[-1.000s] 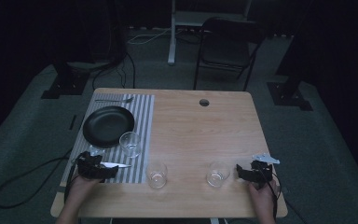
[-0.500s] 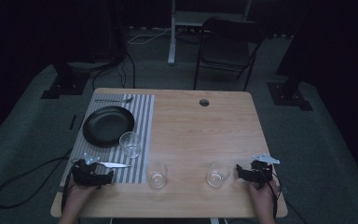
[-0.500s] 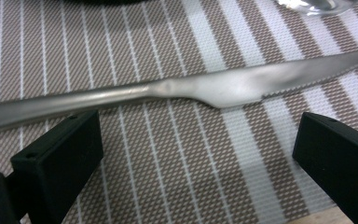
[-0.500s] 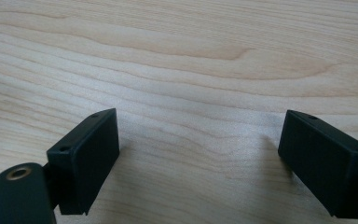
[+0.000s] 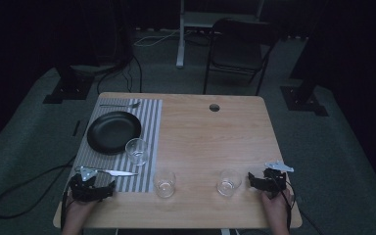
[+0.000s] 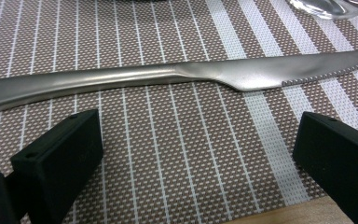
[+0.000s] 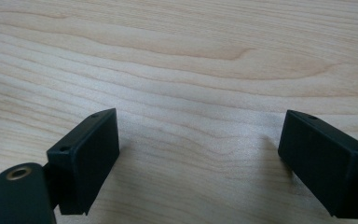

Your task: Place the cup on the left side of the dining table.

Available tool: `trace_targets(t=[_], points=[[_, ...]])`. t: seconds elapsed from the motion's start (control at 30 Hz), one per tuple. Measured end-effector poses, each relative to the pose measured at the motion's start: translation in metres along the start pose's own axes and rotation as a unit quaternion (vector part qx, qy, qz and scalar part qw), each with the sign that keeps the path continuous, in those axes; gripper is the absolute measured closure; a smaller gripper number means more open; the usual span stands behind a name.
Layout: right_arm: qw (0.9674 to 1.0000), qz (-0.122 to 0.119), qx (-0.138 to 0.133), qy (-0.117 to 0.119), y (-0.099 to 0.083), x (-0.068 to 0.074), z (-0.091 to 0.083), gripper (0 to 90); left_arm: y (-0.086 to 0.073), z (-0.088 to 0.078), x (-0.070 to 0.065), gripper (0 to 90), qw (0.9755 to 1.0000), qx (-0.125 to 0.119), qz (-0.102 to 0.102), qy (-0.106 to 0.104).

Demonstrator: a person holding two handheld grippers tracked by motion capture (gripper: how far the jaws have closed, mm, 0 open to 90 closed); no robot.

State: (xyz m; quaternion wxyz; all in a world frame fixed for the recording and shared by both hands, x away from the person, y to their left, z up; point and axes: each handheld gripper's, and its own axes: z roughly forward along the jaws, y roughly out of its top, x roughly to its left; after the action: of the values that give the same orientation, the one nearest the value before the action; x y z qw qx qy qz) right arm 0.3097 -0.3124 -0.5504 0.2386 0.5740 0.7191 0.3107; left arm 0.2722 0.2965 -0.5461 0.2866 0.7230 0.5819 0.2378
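- My left gripper (image 5: 94, 188) sits with its black jaws spread wide and holding nothing, low over the near edge of the grey-and-white striped woven placemat (image 5: 149, 147); the long dull-steel table knife (image 6: 168, 77) lies flat on that mat just ahead of the jaws, crosswise to them, handle to the left in the left gripper view; in the high view the knife (image 5: 112, 172) rests between my gripper and the black round plate (image 5: 113, 131).
- The knife lies so flat that, I judge, jaws closing from here would skate over it or pinch the weave; a snagged mat would drag the plate and the clear drinking glass (image 5: 137, 151) standing on it.
- The glass is close beyond the blade; a forward push on the knife could knock its base; the blade tip points that way.
- Gripping the thin handle far from its middle could let the knife swing or slip out on the lift.
- My right gripper (image 5: 266, 181) is also open and empty, over bare light wooden table (image 7: 177, 60); a second clear glass (image 5: 228, 182) stands just beside it, and a third (image 5: 164, 182) stands near the mat's corner; a careless sweep of either hand could tip one.
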Motion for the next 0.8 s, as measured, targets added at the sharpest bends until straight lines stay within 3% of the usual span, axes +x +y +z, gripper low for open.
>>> trace_targets(t=[0.27, 0.47, 0.8], points=[[1.0, 0.0, 0.0, 0.0, 0.0, 0.0, 0.0, 11.9, -0.0032, -0.0029, 0.0032, 2.2, 1.0, 0.0, 0.002, -0.002], [1.0, 0.0, 0.0, 0.0, 0.0, 0.0, 0.0, 11.9, -0.0051, -0.0045, 0.0005, 2.2, 0.9996, 0.0, -0.02, 0.019], [1.0, 0.0, 0.0, 0.0, 0.0, -0.0001, 0.0, 11.9, -0.0052, -0.0045, 0.0005, 2.2, 0.9996, 0.0, -0.019, 0.02]])
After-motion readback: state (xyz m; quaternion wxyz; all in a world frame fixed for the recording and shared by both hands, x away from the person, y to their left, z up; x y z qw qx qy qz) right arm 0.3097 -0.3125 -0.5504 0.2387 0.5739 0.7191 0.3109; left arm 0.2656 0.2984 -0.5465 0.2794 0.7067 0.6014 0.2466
